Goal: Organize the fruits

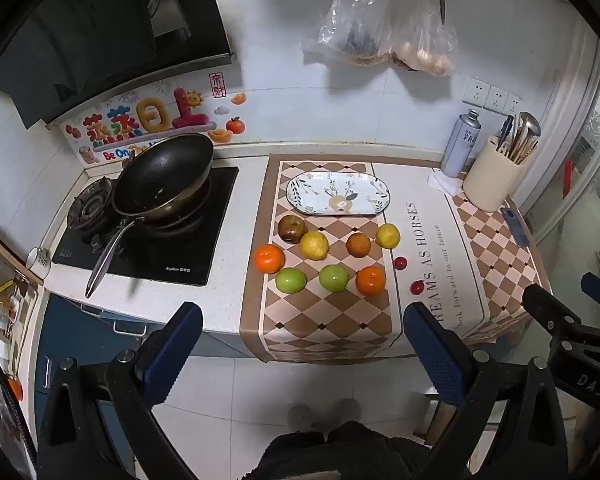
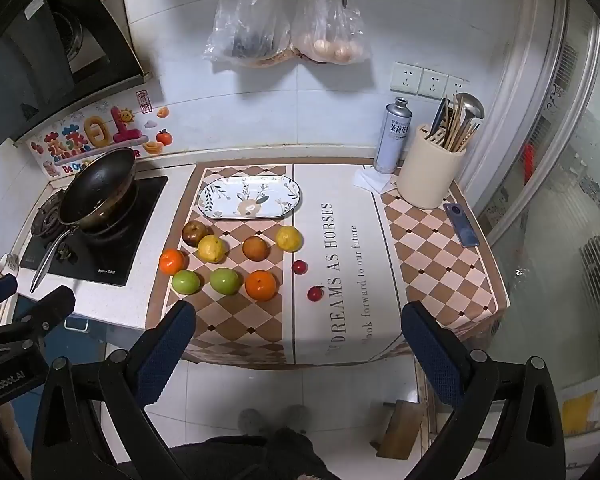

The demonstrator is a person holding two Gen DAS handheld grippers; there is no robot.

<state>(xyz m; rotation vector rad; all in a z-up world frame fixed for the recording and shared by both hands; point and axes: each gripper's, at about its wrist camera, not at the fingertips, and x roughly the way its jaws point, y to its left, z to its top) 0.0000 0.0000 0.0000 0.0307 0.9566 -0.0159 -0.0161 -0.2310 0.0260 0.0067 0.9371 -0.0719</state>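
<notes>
Both grippers hang over the floor in front of the counter, well short of the fruit. Left gripper (image 1: pixel 302 344) has its blue-padded jaws spread wide with nothing between them; right gripper (image 2: pixel 298 342) is the same, jaws wide apart and bare (each shows at the edge of the other's view).

Beyond the jaws, a checked mat (image 2: pixel 240 320) drapes over the counter edge. On it, the fruit lie loosely in three rows. Nearest row: green apple (image 2: pixel 186 282), second green apple (image 2: pixel 224 280), orange (image 2: pixel 261 285). Behind them sit another orange (image 2: pixel 171 261), a lemon (image 2: pixel 211 248), a brownish fruit (image 2: pixel 255 248) and a second lemon (image 2: pixel 289 238). A dark apple (image 2: pixel 193 232) touches the first lemon. Two small red fruits (image 2: pixel 299 267) (image 2: pixel 315 293) rest apart on the mat's white band, to the right of the rest.

Behind all the fruit lies an oval plate (image 2: pixel 216 208), with nothing on it. Left of the mat, a pan (image 2: pixel 98 184) sits on the stove (image 2: pixel 140 216). At the far right stand a utensil holder (image 2: pixel 430 176) and a can (image 2: pixel 391 138).
</notes>
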